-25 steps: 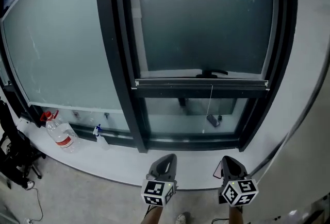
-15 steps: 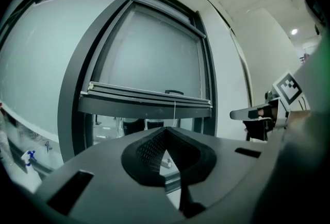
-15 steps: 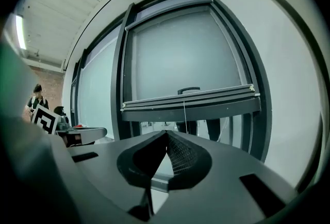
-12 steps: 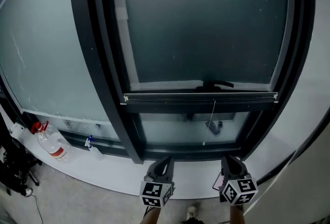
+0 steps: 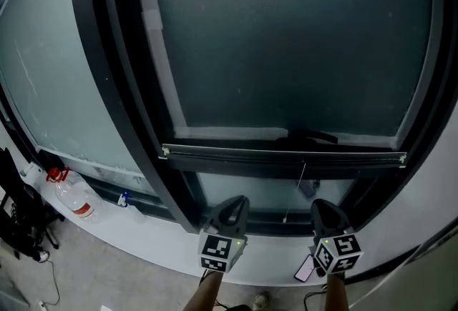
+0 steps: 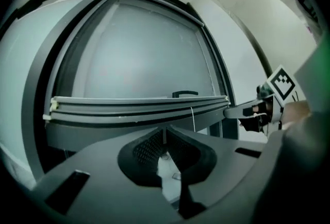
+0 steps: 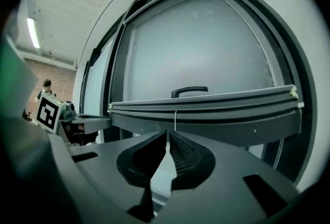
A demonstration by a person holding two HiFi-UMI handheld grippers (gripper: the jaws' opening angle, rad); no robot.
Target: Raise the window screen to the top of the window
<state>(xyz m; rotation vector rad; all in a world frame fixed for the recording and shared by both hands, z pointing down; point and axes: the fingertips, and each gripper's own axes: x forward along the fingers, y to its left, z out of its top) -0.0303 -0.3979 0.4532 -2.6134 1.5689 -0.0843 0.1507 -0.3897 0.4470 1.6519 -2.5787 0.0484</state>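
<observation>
The window screen's grey bottom rail runs across the dark-framed window, low in the opening, with a black handle just above it and a thin pull cord hanging below. My left gripper and right gripper stand side by side under the rail, short of it, both shut and empty. In the left gripper view the rail lies level ahead, above the jaws, and the right gripper shows at the right. In the right gripper view the rail and cord hang just above the jaws.
On the white sill a water bottle with a red cap and a small blue spray bottle stand at the left. A phone lies by my right gripper. Black equipment stands at the far left.
Both grippers and the head camera have moved closer to the window. The screen rail now looks larger and lower in the picture, with the grippers' tips close beneath it. Neither gripper has taken hold of anything.
</observation>
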